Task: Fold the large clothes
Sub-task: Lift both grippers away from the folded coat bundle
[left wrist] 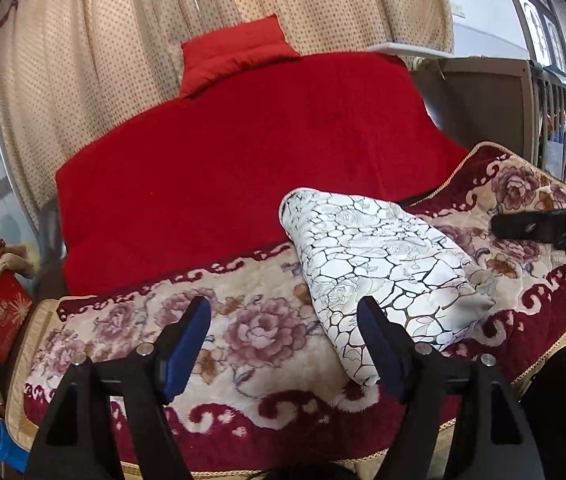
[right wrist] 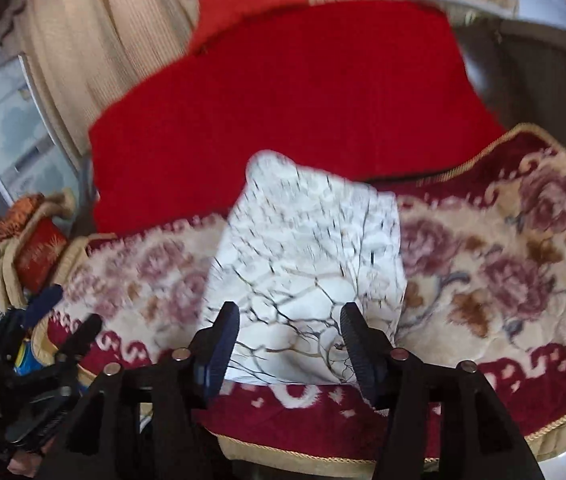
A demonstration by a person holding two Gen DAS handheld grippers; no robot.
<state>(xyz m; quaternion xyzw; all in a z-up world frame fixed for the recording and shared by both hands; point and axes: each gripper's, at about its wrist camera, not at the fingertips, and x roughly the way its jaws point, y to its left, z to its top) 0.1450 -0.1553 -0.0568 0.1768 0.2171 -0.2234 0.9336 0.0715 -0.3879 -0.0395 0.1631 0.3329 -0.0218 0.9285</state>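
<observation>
Lying folded on the floral blanket (left wrist: 143, 320), the white cloth with a cracked line print (left wrist: 379, 264) is seen as a thick oblong bundle, its far end reaching up to the red cover (left wrist: 243, 152) behind. Nothing is held by the left gripper (left wrist: 285, 344): its blue-padded fingers (left wrist: 187, 344) are spread apart, low over the blanket, with the bundle's near corner just beside the right-hand finger. Whether that finger touches the cloth cannot be told. The right gripper (right wrist: 289, 340) is likewise parted and empty, its fingers standing in front of the bundle's near edge in the blurred right wrist view; no pad is pressed on the fabric. A red pillow (left wrist: 235, 56) is propped against beige dotted curtains (left wrist: 103, 40) at the back. The right gripper's dark body is caught at the right edge of the left wrist view.
</observation>
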